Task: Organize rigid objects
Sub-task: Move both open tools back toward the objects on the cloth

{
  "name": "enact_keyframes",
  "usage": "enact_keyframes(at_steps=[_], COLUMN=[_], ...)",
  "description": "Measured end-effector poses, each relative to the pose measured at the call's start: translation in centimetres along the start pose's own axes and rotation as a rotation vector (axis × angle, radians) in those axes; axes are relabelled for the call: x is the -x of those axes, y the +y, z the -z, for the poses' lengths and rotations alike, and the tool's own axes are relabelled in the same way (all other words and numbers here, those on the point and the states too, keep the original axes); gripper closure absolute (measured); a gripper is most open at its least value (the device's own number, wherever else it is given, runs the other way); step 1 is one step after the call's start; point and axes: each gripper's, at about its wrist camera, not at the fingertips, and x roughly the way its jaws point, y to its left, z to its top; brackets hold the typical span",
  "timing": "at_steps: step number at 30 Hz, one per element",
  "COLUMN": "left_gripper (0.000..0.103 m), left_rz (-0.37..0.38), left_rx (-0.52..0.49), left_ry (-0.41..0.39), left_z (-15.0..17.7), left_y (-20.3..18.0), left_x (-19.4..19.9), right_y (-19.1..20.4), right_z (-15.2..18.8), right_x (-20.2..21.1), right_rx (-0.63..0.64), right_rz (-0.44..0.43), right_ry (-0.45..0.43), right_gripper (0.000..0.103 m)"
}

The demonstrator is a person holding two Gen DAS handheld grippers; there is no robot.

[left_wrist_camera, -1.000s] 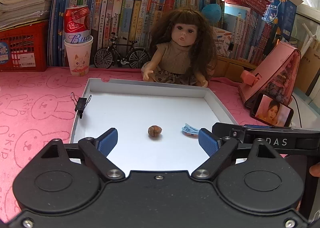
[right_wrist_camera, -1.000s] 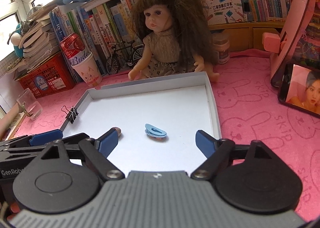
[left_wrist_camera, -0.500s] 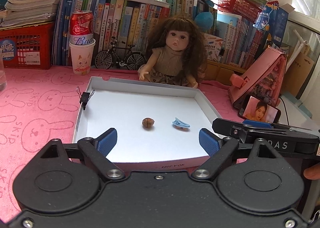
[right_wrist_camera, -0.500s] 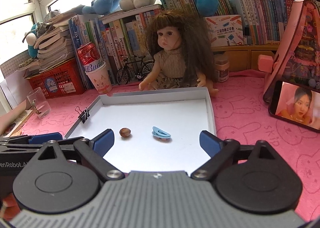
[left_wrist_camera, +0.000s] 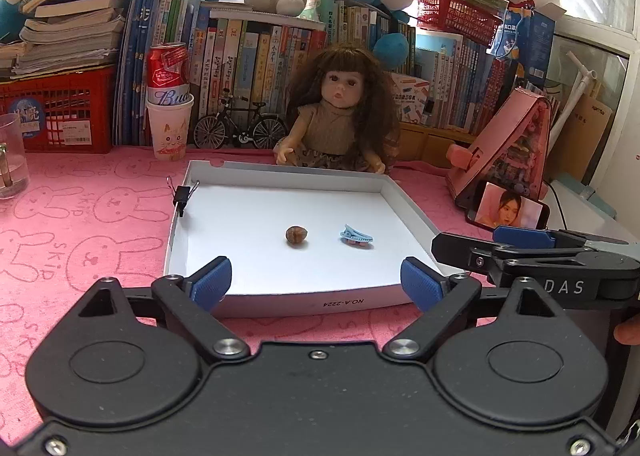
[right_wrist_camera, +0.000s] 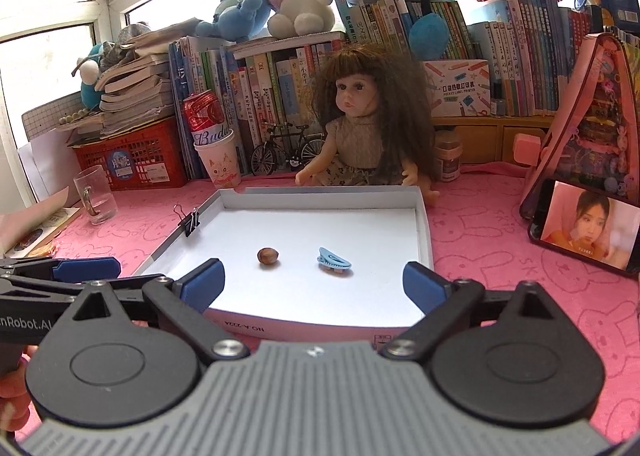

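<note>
Both tools gape wide and empty, the right tool (right_wrist_camera: 312,282) just widened. In the tray (left_wrist_camera: 412,216), the nut (left_wrist_camera: 296,234) lies ahead of the left tool (left_wrist_camera: 316,284); the clip (right_wrist_camera: 333,262), long axis crosswise, lies nearer the right.

Left gripper (left_wrist_camera: 316,283): matte black housing, two round raised discs, silver screws at linkage pivots and corners, angled black link arms, ribbed blue fingers (left_wrist_camera: 211,283). Side of body marked "nRobot.AI" in right wrist view.
Right gripper (right_wrist_camera: 313,283): grey ribbed centre plate, black disc housings, silver pivot screws, blue fingers (right_wrist_camera: 424,285). Side lettering "DAS" in left wrist view.
</note>
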Motion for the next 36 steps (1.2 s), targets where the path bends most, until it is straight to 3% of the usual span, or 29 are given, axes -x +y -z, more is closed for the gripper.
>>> enact_keyframes(at_steps=[14, 36], left_gripper=[0.011, 0.011], left_rz=[-0.017, -0.072], left_rx=[-0.047, -0.069], left_ry=[-0.009, -0.055], left_z=[3.4, 8.2], left_y=[-0.3, 1.3], left_x=[2.3, 5.1], right_y=[1.3, 1.7], right_z=[2.4, 7.9], right_x=[2.5, 4.7], right_rx=[0.043, 0.128], right_rz=[-0.001, 0.079], right_ry=[-0.042, -0.071], right_gripper=[0.001, 0.0])
